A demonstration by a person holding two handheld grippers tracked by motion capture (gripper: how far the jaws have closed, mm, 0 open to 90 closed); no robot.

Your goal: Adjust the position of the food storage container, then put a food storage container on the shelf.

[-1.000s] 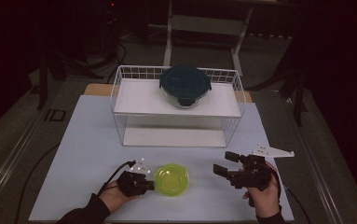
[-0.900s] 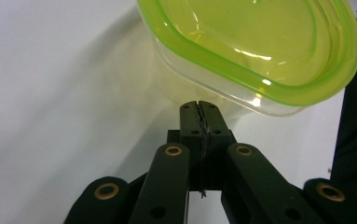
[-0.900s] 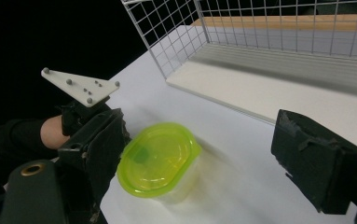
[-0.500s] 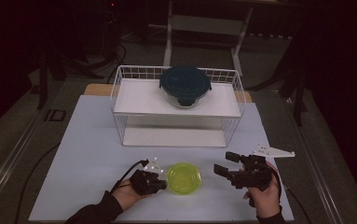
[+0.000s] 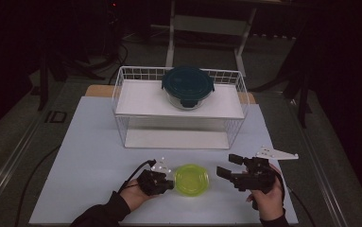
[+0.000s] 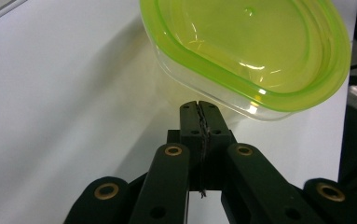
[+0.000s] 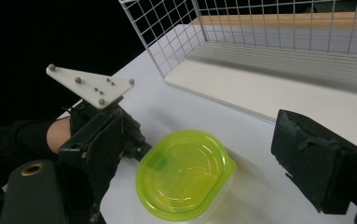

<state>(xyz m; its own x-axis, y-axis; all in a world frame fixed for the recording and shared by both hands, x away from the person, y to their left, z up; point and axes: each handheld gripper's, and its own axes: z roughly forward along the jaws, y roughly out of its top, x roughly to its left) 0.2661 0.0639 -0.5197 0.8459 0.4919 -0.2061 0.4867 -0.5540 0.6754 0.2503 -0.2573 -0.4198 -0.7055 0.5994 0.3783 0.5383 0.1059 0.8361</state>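
A clear container with a lime-green lid sits on the white table near the front edge. My left gripper lies at its left side, shut with nothing between its jaws. In the left gripper view the closed tips rest against the clear wall just under the green lid. My right gripper is held open a little right of the container, apart from it. In the right gripper view the container lies between and beyond my wide jaws, with the left gripper's tip at its lid tab.
A white wire rack stands at the back of the table. A glass bowl with a dark teal lid sits on its upper shelf. The lower shelf is bare. Dark floor and stands surround the table.
My left gripper has slid to the right along the table, still shut, and the green-lidded container has shifted right ahead of it. The right gripper has stayed where it was.
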